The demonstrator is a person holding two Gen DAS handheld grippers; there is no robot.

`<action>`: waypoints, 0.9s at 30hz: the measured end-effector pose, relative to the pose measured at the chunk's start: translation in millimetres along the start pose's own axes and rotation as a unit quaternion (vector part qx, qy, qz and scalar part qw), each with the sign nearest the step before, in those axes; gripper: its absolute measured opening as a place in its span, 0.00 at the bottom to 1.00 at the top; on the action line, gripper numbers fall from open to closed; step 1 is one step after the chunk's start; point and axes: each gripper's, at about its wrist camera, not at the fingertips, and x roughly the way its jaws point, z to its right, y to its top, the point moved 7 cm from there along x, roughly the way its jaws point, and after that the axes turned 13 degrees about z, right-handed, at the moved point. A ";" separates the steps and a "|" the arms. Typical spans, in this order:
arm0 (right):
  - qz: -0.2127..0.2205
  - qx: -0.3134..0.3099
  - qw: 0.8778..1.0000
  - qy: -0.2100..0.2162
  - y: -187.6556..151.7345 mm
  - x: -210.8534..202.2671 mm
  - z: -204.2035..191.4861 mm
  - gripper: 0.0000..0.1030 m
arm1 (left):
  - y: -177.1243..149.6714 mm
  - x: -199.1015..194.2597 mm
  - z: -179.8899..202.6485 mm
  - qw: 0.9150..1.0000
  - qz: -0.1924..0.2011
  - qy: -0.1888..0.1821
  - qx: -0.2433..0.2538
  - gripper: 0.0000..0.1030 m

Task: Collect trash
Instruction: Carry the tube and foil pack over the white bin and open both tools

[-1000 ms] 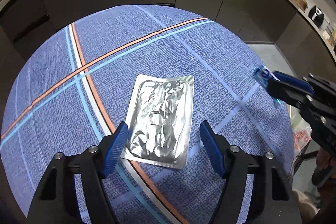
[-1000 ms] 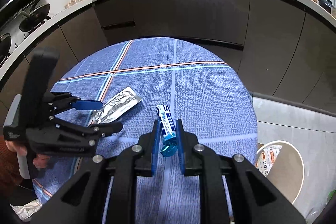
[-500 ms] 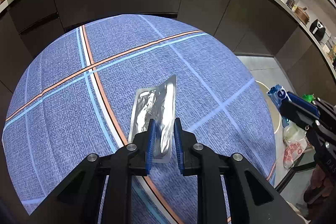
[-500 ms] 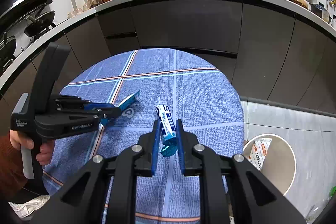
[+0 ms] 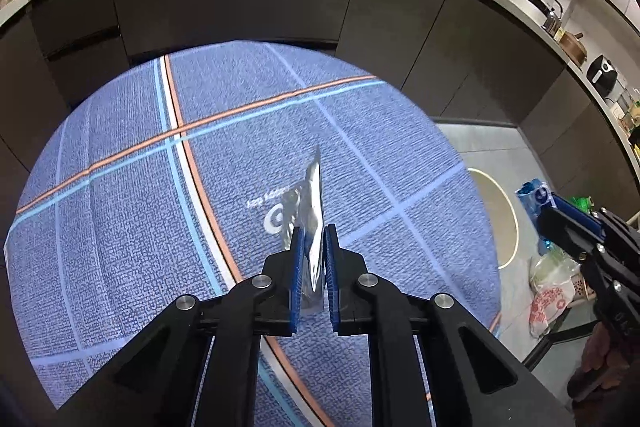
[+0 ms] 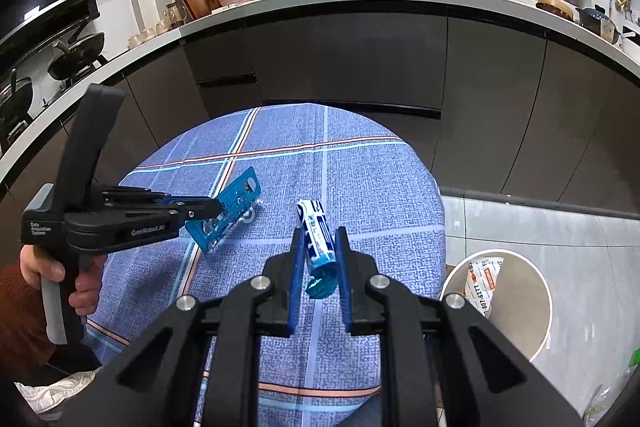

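A foil blister pack (image 5: 311,195) stands on edge above the blue checked tablecloth (image 5: 120,211), lifted off it. The jaws of my left gripper (image 5: 313,231) are closing, and their pads press on the pack's near end. The right wrist view shows the pack's blue face (image 6: 236,201) in the left gripper (image 6: 218,213), held by a hand (image 6: 38,269). My right gripper (image 6: 319,233) is shut on a crumpled blue-and-white wrapper (image 6: 314,223), above the table's right part. That wrapper (image 5: 532,197) also shows at the right edge of the left wrist view.
A round white-rimmed bin (image 6: 548,291) with a printed packet inside stands on the floor right of the table. Plastic bags (image 5: 550,291) lie on the floor beside it. Dark kitchen cabinets (image 6: 360,59) run behind the table.
The left jaws closed from wide open onto the blister pack, which turned on edge and rose off the cloth. Both grippers lifted; the right kept its wrapper.
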 end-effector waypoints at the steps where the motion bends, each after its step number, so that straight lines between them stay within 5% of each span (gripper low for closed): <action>1: 0.002 0.000 1.000 0.000 0.3 -1.3 0.3 0.16 | 1.2 -3.4 3.3 1.000 0.004 -0.001 0.004 0.09; 27: 0.047 0.055 0.996 -0.049 -0.2 -49.9 66.2 0.16 | 37.5 -31.9 117.8 0.994 0.050 -0.064 0.073 0.09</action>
